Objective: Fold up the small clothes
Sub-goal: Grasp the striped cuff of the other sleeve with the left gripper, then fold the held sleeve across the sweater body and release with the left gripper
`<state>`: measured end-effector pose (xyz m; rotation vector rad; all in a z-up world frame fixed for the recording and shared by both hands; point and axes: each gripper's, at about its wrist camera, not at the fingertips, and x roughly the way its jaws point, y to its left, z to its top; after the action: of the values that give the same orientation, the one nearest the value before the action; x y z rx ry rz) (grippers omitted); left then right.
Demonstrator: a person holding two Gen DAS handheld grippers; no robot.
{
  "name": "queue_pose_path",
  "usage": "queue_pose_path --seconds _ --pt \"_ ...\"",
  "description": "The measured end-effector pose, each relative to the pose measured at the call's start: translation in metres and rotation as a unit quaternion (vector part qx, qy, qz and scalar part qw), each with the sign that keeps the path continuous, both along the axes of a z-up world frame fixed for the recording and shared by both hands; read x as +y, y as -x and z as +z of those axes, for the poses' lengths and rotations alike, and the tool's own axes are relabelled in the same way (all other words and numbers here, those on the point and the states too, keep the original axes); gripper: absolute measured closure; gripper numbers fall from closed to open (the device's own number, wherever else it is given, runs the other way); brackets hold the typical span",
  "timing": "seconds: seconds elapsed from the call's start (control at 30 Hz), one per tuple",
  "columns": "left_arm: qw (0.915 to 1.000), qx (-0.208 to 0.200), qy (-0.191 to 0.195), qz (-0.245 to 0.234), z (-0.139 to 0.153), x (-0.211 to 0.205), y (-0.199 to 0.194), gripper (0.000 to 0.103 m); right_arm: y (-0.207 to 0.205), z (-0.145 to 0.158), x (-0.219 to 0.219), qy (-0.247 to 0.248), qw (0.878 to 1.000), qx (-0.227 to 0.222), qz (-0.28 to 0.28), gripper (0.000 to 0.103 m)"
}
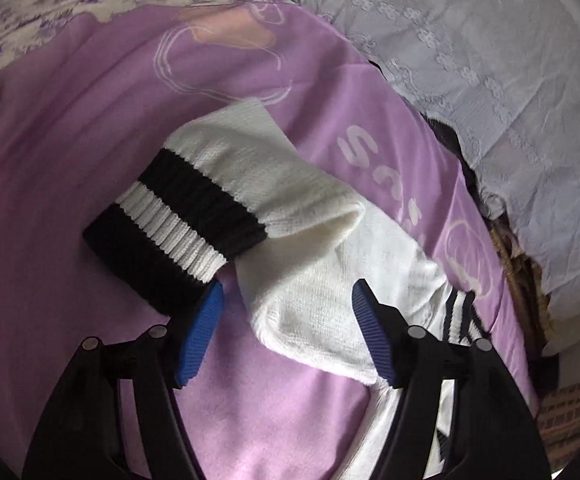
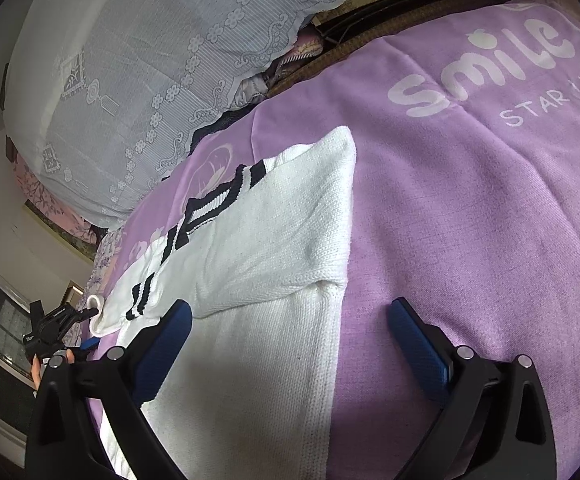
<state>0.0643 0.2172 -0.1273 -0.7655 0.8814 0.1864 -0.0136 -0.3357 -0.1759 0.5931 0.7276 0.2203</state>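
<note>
One white knit sweater (image 2: 273,240) is lying on one purple blanket (image 2: 470,220), its black-striped sleeve (image 1: 193,200) folding across the body. Two grippers: left gripper (image 1: 290,332) is standing wide, sleeve fabric between the jaws but pads not pressing; right gripper (image 2: 290,344) is gaping wide over the sweater's edge, holding nothing. One lace-covered pile (image 2: 129,80) is crowding the blanket's far edge; bare blanket is lying open beside the sweater.

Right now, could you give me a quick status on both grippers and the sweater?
Left gripper open over the folded sleeve. Right gripper open, straddling the white sweater edge. Nothing obstructing.
</note>
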Motion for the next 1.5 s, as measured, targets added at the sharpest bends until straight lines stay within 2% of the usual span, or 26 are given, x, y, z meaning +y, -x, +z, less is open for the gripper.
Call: queue_pose_path --seconds 0.1,0.3,0.33,0.4,0.47,0.5,0.57,0.67,0.77,0.83,0.87,1.0,1.1,1.2,1.23,1.3,1.33,1.37,1.4,1.43,1.5 --pt "0.9985 -0.009 0.034 0.042 -0.004 0.021 0.004 0.038 -0.001 0.000 0.000 0.002 1.000 0.001 0.000 0.004" --pt "0.9910 0.000 0.060 0.119 0.000 0.050 0.005 0.038 -0.001 0.000 0.000 0.004 1.000 0.001 0.000 0.004" --pt "0.9887 0.000 0.058 0.138 0.003 0.057 0.007 0.038 -0.001 0.000 0.000 0.003 1.000 0.002 0.000 0.004" --pt "0.9848 0.000 0.029 0.171 0.010 0.074 0.015 0.037 -0.001 0.000 0.000 0.004 1.000 0.002 0.000 0.004" --pt "0.9819 0.009 0.004 0.189 0.012 0.092 0.020 0.037 -0.001 0.000 0.000 0.004 1.000 0.002 0.000 0.004" --pt "0.9801 0.007 0.003 0.198 0.010 0.099 0.022 0.037 -0.001 0.000 0.000 0.005 1.000 0.002 0.000 0.004" --pt "0.9795 0.006 0.016 0.201 0.006 0.115 0.033 0.035 -0.001 0.000 0.000 0.006 1.000 0.002 0.000 0.004" --pt "0.9853 0.013 0.038 0.166 -0.002 0.118 0.041 0.034 -0.001 0.000 0.000 0.006 1.000 0.002 0.000 0.004" --pt "0.9891 -0.010 0.075 0.126 -0.001 0.108 0.047 0.034 -0.001 0.001 0.000 0.006 1.000 0.002 0.000 0.004" --pt "0.9887 -0.029 0.093 0.114 0.005 0.100 0.051 0.031 -0.001 0.000 0.000 0.007 1.000 0.002 0.000 0.004" --pt "0.9891 -0.033 0.091 0.111 0.008 0.096 0.050 0.028 -0.002 0.000 0.000 0.007 1.000 0.002 0.000 0.004" --pt "0.9897 -0.039 0.081 0.112 0.016 0.081 0.042 0.024 -0.001 0.001 0.000 0.007 1.000 0.002 0.000 0.003" --pt "0.9868 -0.039 0.110 0.112 0.014 0.075 0.029 0.024 -0.002 0.000 0.001 0.008 1.000 0.002 0.000 0.003" --pt "0.9858 -0.016 0.113 0.123 0.003 0.082 0.009 0.024 -0.002 0.000 0.000 0.008 1.000 0.003 0.000 0.003" --pt "0.9830 -0.007 0.120 0.138 -0.004 0.089 0.005 0.027 -0.001 0.000 0.001 0.008 1.000 0.003 -0.001 0.003" --pt "0.9761 0.004 0.145 0.162 -0.021 0.104 0.001 0.048 -0.001 0.000 0.000 0.008 1.000 0.002 -0.001 0.003" --pt "0.9749 0.007 0.151 0.163 -0.025 0.111 0.000 0.066 -0.001 0.000 0.000 0.008 1.000 0.002 -0.001 0.003" --pt "0.9763 0.001 0.154 0.152 -0.025 0.116 -0.001 0.091 -0.001 0.000 0.000 0.008 1.000 0.002 -0.001 0.003" --pt "0.9793 -0.006 0.151 0.135 -0.023 0.118 -0.002 0.099 -0.001 0.000 0.001 0.009 1.000 0.002 -0.001 0.003" --pt "0.9831 -0.010 0.136 0.122 -0.017 0.118 -0.002 0.099 -0.001 0.000 0.001 0.009 1.000 0.003 -0.001 0.003" --pt "0.9912 -0.012 0.076 0.108 0.002 0.111 0.002 0.099 -0.001 0.000 0.000 0.010 1.000 0.003 -0.001 0.003"
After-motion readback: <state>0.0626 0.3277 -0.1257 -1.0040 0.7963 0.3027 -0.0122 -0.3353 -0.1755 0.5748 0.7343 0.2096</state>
